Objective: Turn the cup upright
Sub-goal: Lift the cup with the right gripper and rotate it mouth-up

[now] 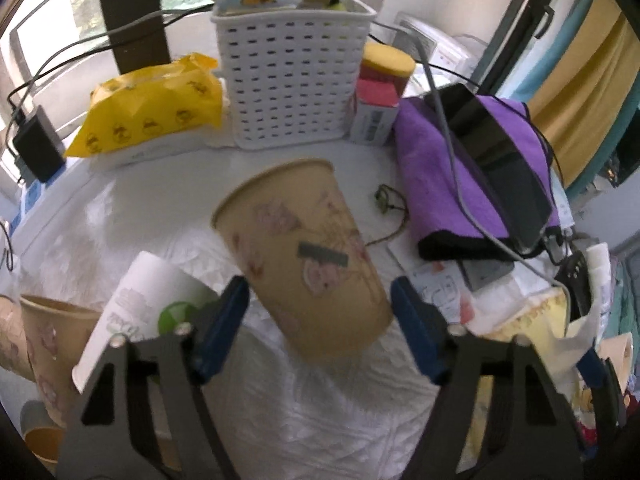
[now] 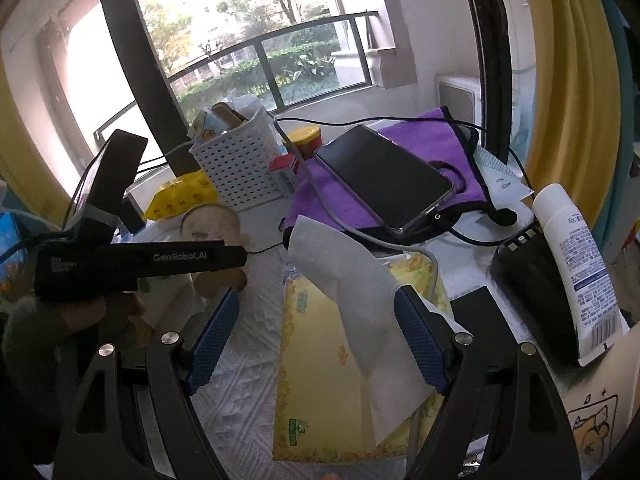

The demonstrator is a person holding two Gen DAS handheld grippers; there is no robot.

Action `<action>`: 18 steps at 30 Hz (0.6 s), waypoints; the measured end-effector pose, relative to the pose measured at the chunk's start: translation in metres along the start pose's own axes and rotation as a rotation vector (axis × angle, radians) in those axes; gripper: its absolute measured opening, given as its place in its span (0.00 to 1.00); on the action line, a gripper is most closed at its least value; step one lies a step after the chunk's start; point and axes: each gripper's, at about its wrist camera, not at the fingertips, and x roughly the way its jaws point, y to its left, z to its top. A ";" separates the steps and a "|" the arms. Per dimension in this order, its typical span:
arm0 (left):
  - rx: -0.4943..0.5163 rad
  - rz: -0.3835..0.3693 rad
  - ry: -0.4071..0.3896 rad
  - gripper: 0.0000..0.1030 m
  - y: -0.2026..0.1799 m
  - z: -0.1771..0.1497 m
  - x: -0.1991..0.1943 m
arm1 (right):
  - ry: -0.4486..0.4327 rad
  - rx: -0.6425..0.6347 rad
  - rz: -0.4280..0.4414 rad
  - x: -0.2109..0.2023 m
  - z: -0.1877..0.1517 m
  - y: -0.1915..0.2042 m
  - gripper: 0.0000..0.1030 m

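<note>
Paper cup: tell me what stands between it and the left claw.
Nothing visible: the tilted paper cup sits directly between the open left claw fingers. A white cup lies just left, outside.

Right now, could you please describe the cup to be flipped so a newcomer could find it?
Start at the white lattice basket at the table's back. Just in front of it, between the open left gripper's blue fingers, is the tan floral paper cup, tilted, with grey tape on its side.
</note>
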 end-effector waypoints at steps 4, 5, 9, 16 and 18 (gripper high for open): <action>-0.005 -0.027 0.005 0.64 0.008 -0.001 -0.004 | 0.001 -0.006 -0.004 -0.001 -0.001 0.005 0.80; -0.001 -0.037 0.002 0.63 0.008 -0.003 -0.008 | -0.001 -0.012 -0.006 -0.003 0.000 0.008 0.80; 0.027 -0.075 -0.017 0.63 0.011 -0.015 -0.031 | -0.011 -0.023 -0.016 -0.009 -0.001 0.016 0.80; 0.090 -0.104 -0.097 0.63 0.012 -0.041 -0.086 | -0.049 -0.041 -0.056 -0.030 -0.004 0.039 0.80; 0.112 -0.126 -0.112 0.63 0.015 -0.055 -0.102 | -0.067 -0.048 -0.061 -0.039 -0.006 0.047 0.80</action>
